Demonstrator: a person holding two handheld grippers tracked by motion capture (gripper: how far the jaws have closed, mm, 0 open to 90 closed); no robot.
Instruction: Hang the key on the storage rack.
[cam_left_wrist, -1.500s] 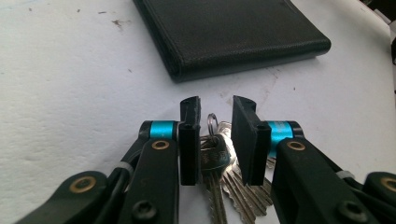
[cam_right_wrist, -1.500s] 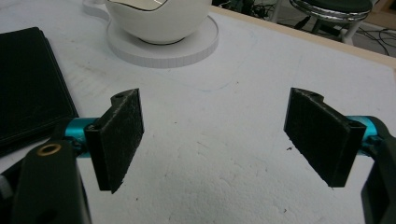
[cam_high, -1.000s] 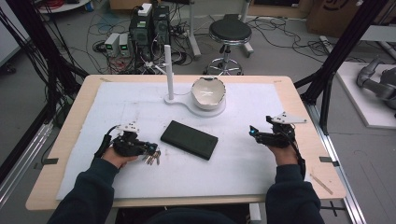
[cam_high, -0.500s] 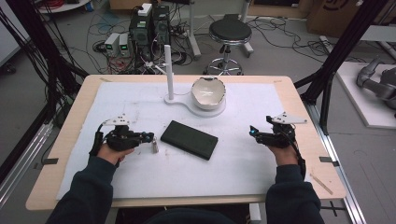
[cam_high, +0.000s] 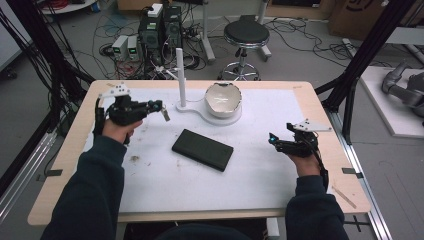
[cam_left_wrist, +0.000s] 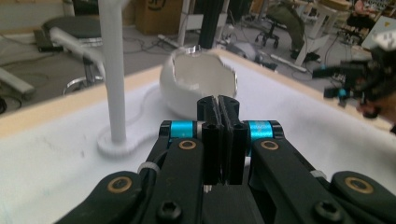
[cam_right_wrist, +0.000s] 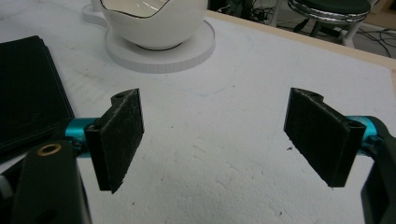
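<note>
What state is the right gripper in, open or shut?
Open. In the right gripper view its two black pads stand wide apart with bare white table cover between them; right gripper holds nothing.

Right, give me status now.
Left gripper shut on keys, above the table, near post. Right gripper open, idle. Nothing between keys and post.

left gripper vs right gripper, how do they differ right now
The left gripper has its jaws shut, with keys hanging from its tip; the right gripper has its jaws wide open with nothing between them. The left is lifted near the white post; the right sits low over the white mat. Both have black jaws.
</note>
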